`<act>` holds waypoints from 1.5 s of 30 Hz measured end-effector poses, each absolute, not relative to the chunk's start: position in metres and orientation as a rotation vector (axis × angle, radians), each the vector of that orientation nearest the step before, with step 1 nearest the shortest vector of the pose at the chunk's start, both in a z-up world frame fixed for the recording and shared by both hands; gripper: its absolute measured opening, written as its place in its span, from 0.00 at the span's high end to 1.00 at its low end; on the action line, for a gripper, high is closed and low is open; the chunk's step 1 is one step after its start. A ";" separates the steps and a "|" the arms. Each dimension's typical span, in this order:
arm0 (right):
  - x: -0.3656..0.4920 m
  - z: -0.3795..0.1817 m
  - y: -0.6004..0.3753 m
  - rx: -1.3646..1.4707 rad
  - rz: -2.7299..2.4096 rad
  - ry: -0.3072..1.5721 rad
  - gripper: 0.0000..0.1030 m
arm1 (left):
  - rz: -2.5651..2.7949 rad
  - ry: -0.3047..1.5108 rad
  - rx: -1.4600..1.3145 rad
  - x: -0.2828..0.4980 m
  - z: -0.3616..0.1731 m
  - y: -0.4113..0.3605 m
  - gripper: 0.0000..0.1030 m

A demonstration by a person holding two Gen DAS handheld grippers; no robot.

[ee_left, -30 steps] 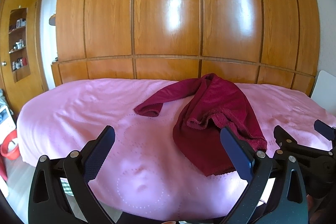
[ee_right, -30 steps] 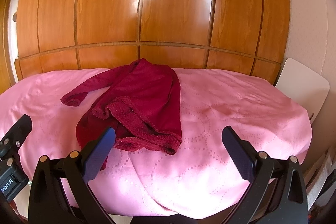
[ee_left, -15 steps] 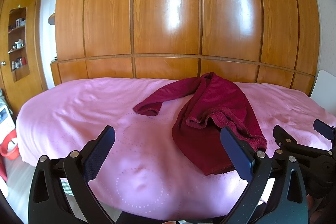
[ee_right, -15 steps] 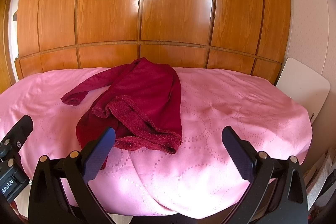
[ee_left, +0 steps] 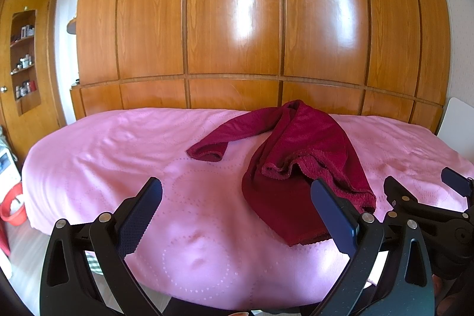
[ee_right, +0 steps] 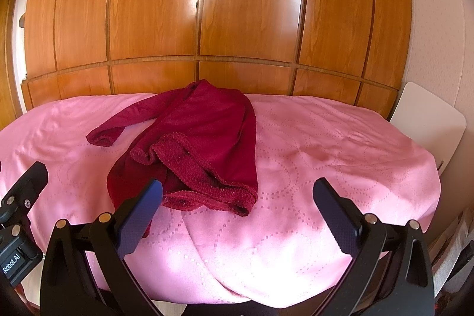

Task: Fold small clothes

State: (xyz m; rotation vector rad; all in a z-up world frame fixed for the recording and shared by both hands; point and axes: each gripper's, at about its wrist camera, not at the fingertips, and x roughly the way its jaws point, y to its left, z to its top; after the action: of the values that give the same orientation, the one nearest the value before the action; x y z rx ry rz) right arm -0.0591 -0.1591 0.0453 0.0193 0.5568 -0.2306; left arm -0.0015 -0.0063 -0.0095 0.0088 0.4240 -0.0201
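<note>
A: Where is the garment?

B: The dark red top (ee_left: pixel 299 159) lies crumpled on the pink bedspread (ee_left: pixel 118 156), ahead of both tongs. From the left gripper (ee_left: pixel 237 215) it sits forward and toward the right finger (ee_left: pixel 331 215), whose tip overlaps the hem in the view. From the right gripper (ee_right: pixel 237 215) it sits forward and to the left, past the left finger (ee_right: pixel 139 215).

A: How does it lie?

B: One sleeve (ee_right: pixel 118 126) stretches out to the left, away from the body. The lower edge is turned over so the fuzzy inner side (ee_right: pixel 192 168) shows.

A: And the tongs?

B: Both are released, fingers spread wide with nothing between them, and neither touches the cloth. They hang near the front edge of the bed, side by side; the right one's finger shows at the left camera's right edge.

A: Behind it all?

B: A glossy wooden panel wall (ee_left: pixel 234 19) beyond the bed, and a white board (ee_right: pixel 429 123) leaning off to the right
</note>
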 end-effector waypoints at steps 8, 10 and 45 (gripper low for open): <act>-0.058 0.042 -0.163 0.034 -0.235 0.567 0.02 | -0.039 0.450 0.015 0.001 -0.017 -0.010 0.03; -0.056 0.040 -0.167 0.050 -0.234 0.582 0.02 | -0.044 0.467 0.019 0.003 -0.021 -0.012 0.03; 0.058 0.009 -0.187 0.142 0.076 0.821 0.33 | -0.234 0.878 -0.215 0.135 -0.097 0.046 0.34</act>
State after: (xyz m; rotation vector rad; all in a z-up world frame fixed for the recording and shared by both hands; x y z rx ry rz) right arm 0.0582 -0.1868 0.0087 0.1421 0.8214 0.0763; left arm 0.1349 0.0465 -0.0970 -0.2146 0.8779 -0.2344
